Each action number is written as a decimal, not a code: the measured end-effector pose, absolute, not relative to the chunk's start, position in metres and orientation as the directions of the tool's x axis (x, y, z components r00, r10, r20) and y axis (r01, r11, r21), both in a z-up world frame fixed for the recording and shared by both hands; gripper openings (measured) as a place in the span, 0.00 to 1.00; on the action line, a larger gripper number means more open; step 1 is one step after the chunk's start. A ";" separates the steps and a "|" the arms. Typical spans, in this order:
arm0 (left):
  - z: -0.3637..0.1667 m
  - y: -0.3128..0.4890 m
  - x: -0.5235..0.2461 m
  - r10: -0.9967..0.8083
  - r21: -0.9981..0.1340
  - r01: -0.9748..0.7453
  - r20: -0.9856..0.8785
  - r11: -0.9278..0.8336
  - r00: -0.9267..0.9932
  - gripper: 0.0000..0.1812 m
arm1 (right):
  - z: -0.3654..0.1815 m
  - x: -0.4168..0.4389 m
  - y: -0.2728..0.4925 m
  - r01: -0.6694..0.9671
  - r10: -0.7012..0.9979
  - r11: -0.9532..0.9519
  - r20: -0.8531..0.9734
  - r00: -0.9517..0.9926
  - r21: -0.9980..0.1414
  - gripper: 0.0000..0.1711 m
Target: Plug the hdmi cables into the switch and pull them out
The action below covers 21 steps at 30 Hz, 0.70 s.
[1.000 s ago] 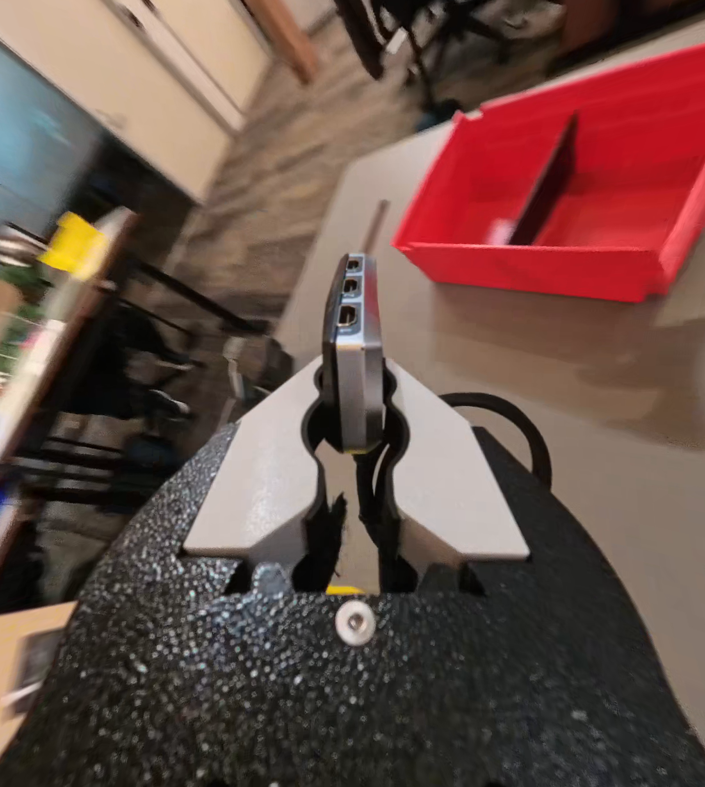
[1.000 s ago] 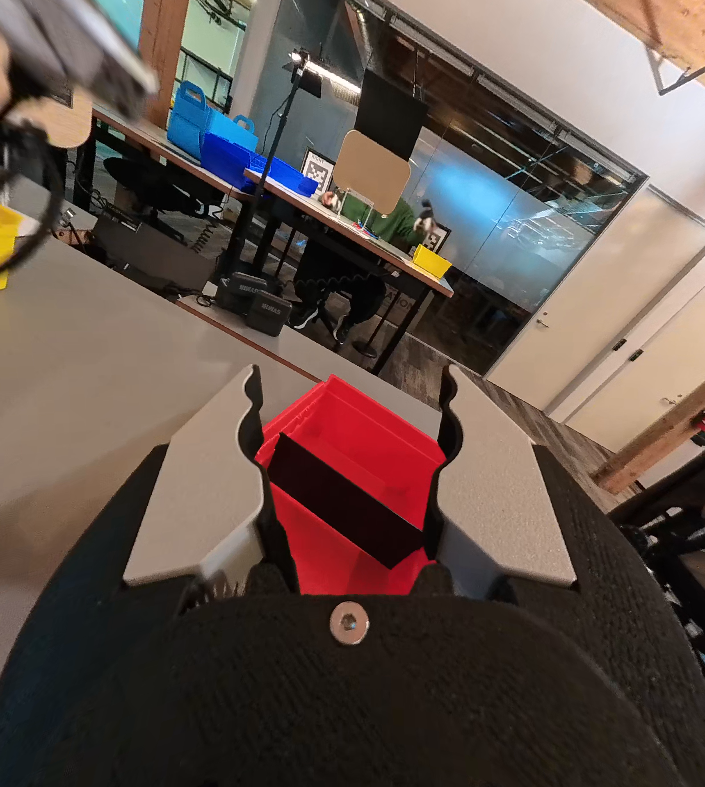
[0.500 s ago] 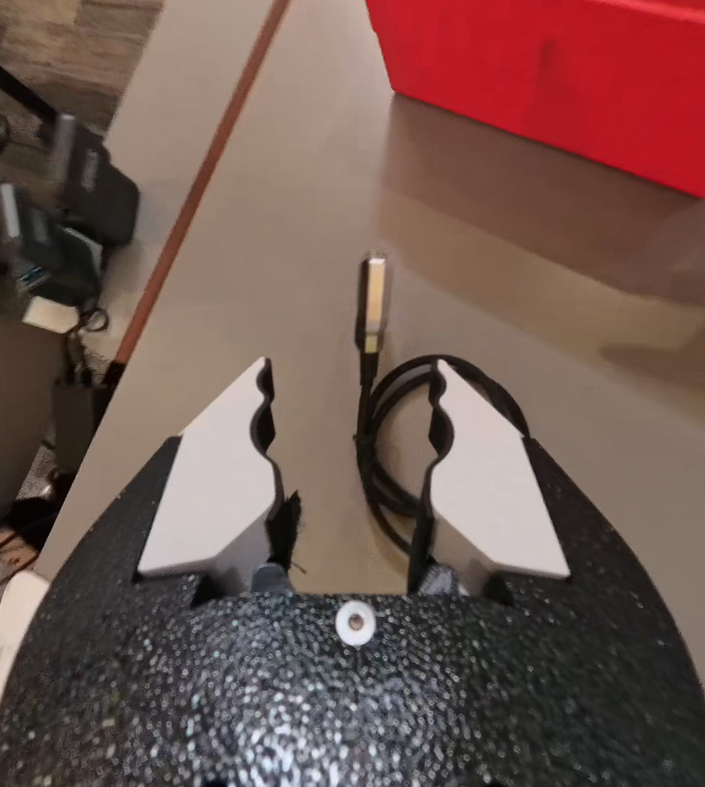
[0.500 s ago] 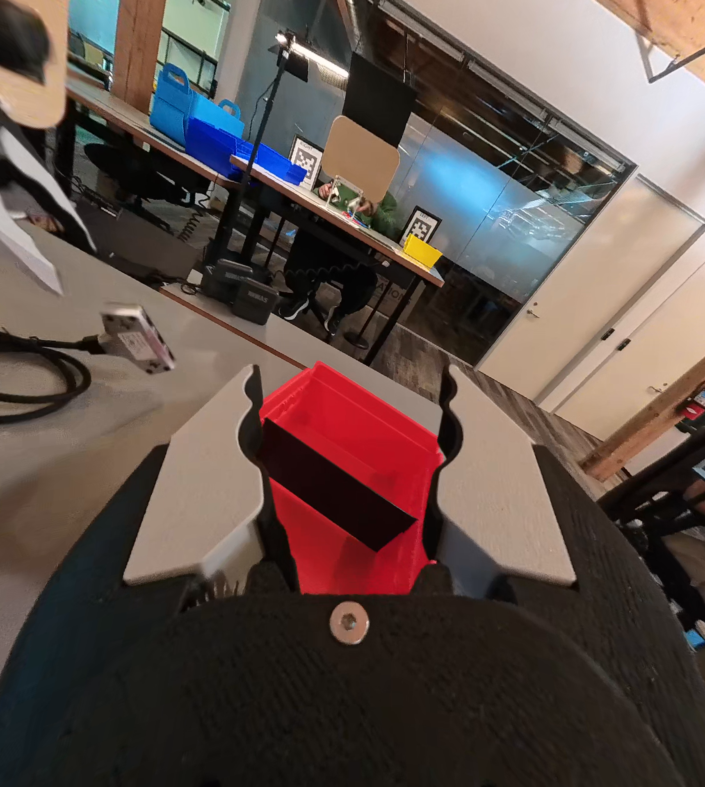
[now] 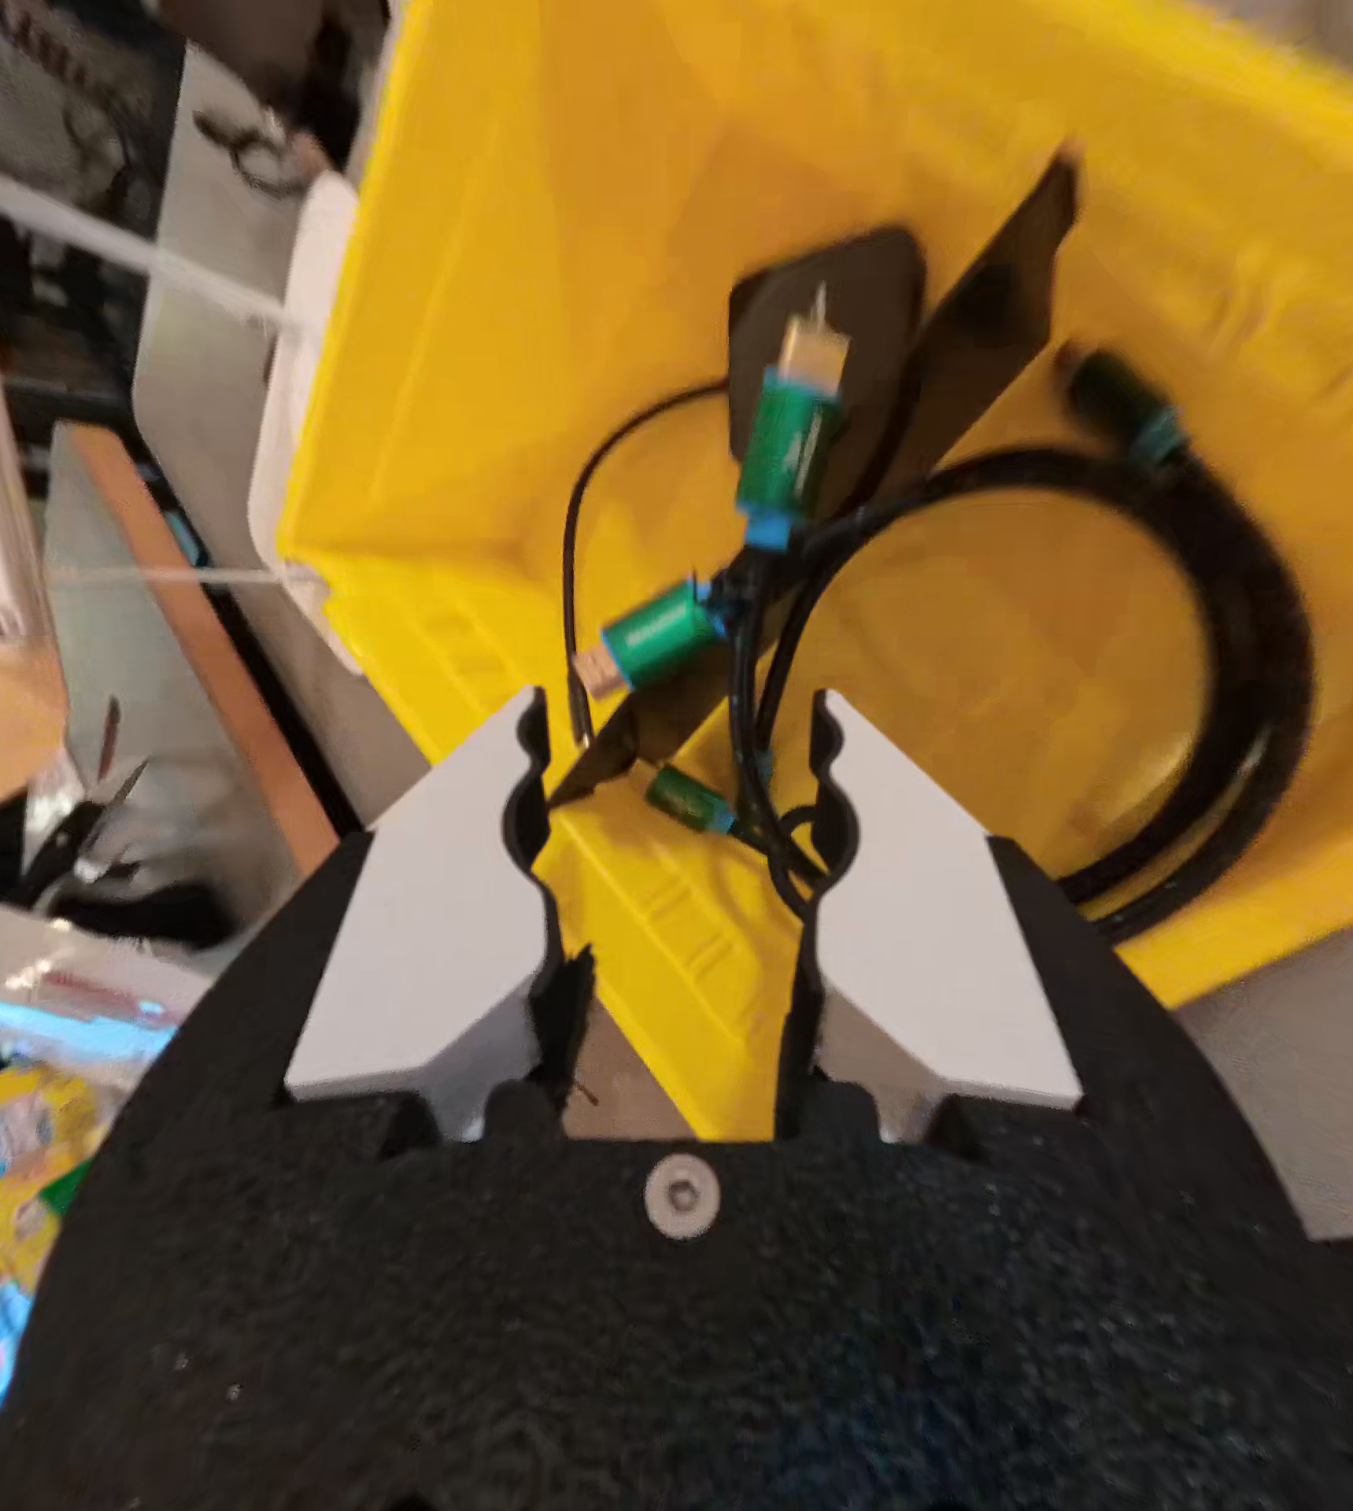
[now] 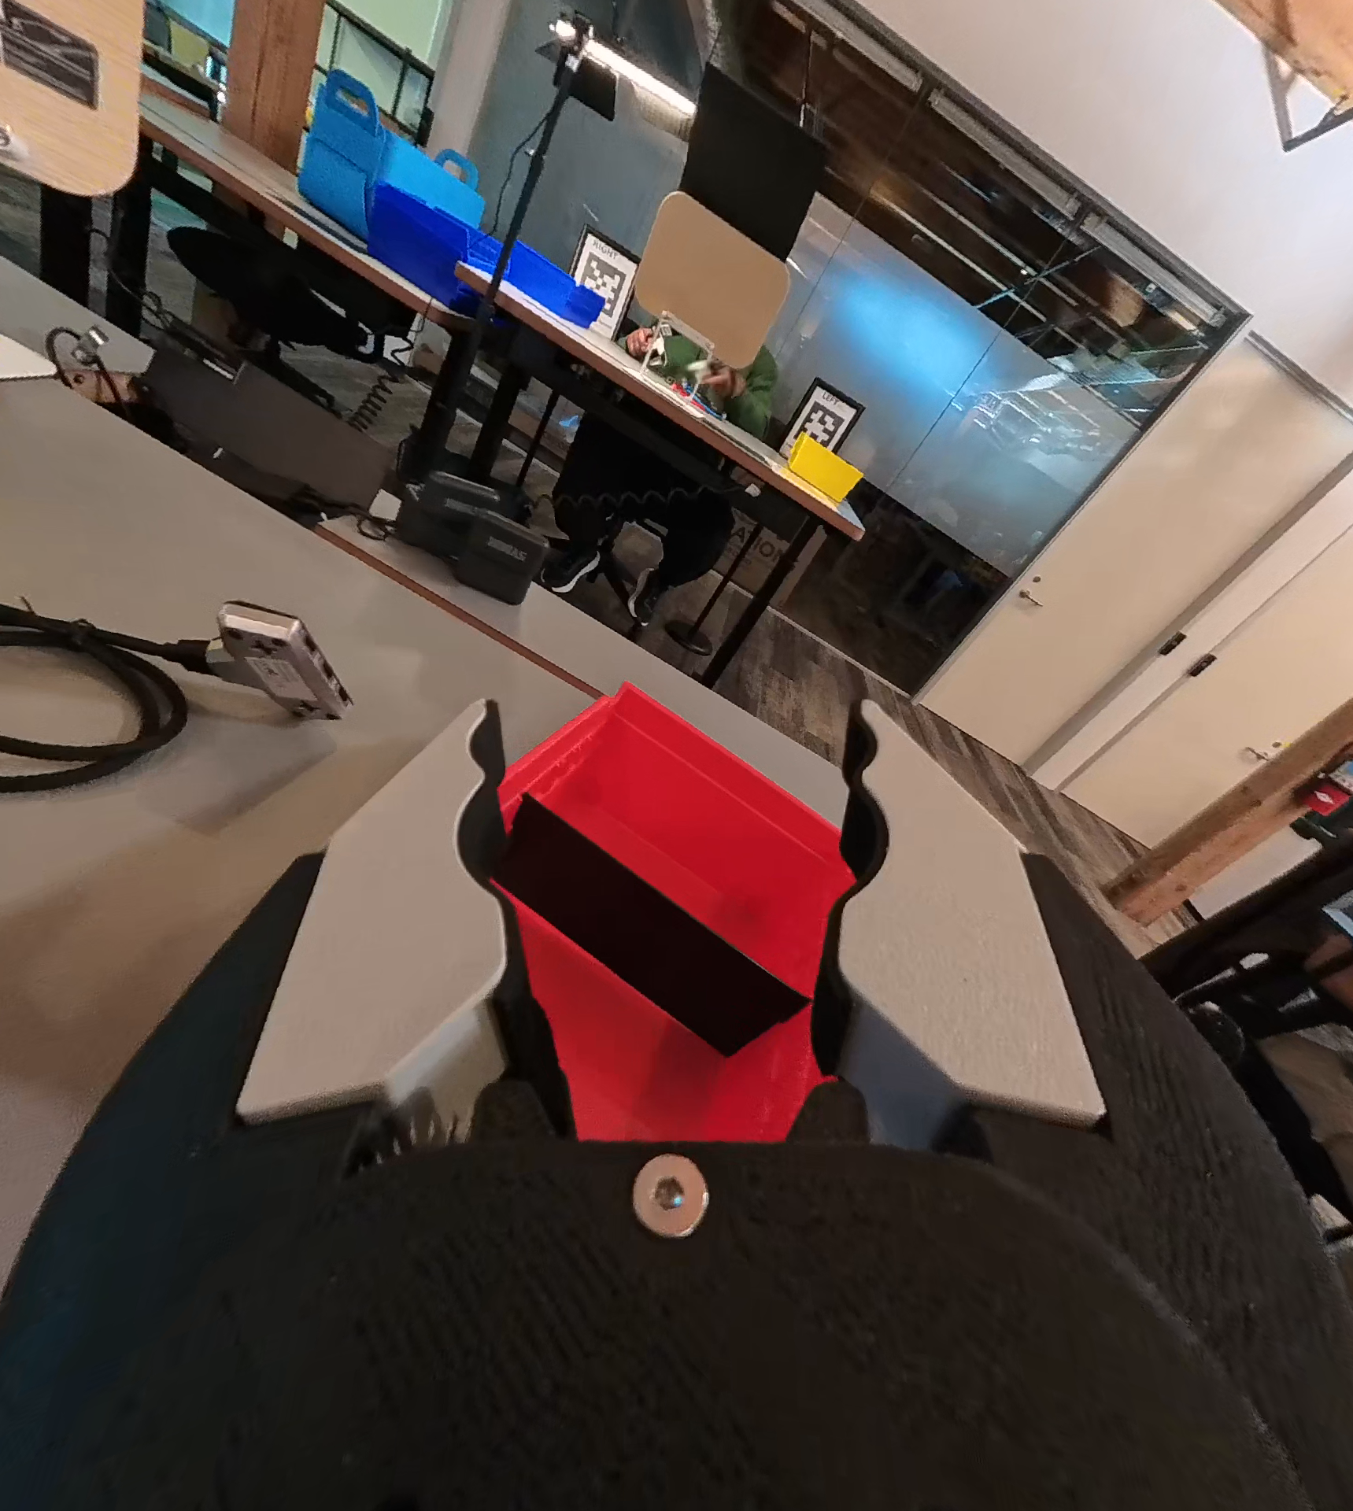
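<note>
The silver HDMI switch [image 6: 280, 658] lies on the grey table with its black cord [image 6: 43, 703] coiled to its left, seen in the right wrist view. My left gripper [image 5: 677, 711] is open and empty, hovering over a yellow bin [image 5: 575, 245] that holds HDMI cables with green plugs [image 5: 791, 433] and a thick black cable coil [image 5: 1196, 654]. One green plug [image 5: 652, 642] lies just beyond the fingertips. My right gripper [image 6: 673, 719] is open and empty above a red bin [image 6: 681, 818].
The yellow bin has a black divider [image 5: 983, 327] and a flat black item [image 5: 828, 294] under the plugs. The red bin has a black divider [image 6: 640, 924]. The table edge [image 6: 493, 629] runs behind the switch. Desks with blue bins [image 6: 411, 204] and a seated person [image 6: 738, 384] stand beyond. There is about 55 cm between the tips of the two grippers.
My left gripper let go of the switch, which now lies on the table, and swung over to the yellow bin of cables. My right gripper has stayed open over the red bin.
</note>
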<state>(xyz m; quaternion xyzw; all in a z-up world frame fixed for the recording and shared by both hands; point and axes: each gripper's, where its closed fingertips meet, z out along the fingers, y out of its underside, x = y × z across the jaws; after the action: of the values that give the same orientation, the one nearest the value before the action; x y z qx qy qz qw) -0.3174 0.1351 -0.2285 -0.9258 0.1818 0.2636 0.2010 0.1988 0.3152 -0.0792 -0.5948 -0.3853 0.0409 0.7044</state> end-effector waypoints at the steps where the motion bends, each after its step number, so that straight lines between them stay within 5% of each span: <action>1: -0.238 0.127 -0.323 -0.213 -0.256 -0.418 -0.571 -0.872 0.793 0.31 | -0.081 0.197 0.315 0.407 0.520 0.288 0.498 0.694 -0.867 0.48; 4: -0.260 0.112 -0.327 -0.155 -0.261 -0.339 -0.540 -0.904 0.828 0.20 | -0.085 0.192 0.315 0.421 0.527 0.285 0.508 0.682 -0.861 0.48; 5: -0.263 0.112 -0.325 -0.145 -0.279 -0.331 -0.526 -0.901 0.838 0.07 | -0.086 0.191 0.315 0.424 0.530 0.284 0.510 0.678 -0.860 0.48; 9: -0.229 0.122 -0.322 -0.080 -0.403 -0.350 -0.553 -0.846 0.830 0.02 | -0.088 0.188 0.315 0.429 0.536 0.281 0.512 0.671 -0.858 0.48; 15: -0.093 0.156 -0.298 0.057 -0.607 -0.499 -0.668 -0.619 0.742 0.01 | -0.088 0.190 0.316 0.426 0.535 0.281 0.509 0.674 -0.860 0.48; 17: -0.061 0.174 -0.261 0.005 -0.716 -0.504 -0.578 -0.482 0.816 0.01 | -0.088 0.191 0.316 0.428 0.533 0.280 0.510 0.675 -0.859 0.49; 21: -0.072 0.205 -0.150 -0.406 -0.827 -0.411 -0.249 -0.384 0.879 0.01 | -0.088 0.193 0.316 0.427 0.530 0.279 0.509 0.678 -0.860 0.48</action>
<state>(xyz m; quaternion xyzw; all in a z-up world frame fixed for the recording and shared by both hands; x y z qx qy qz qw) -0.1497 0.2051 -0.0721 -0.8318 0.2458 0.0026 0.4976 0.1930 0.3164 -0.0879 -0.5993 -0.3995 0.0373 0.6927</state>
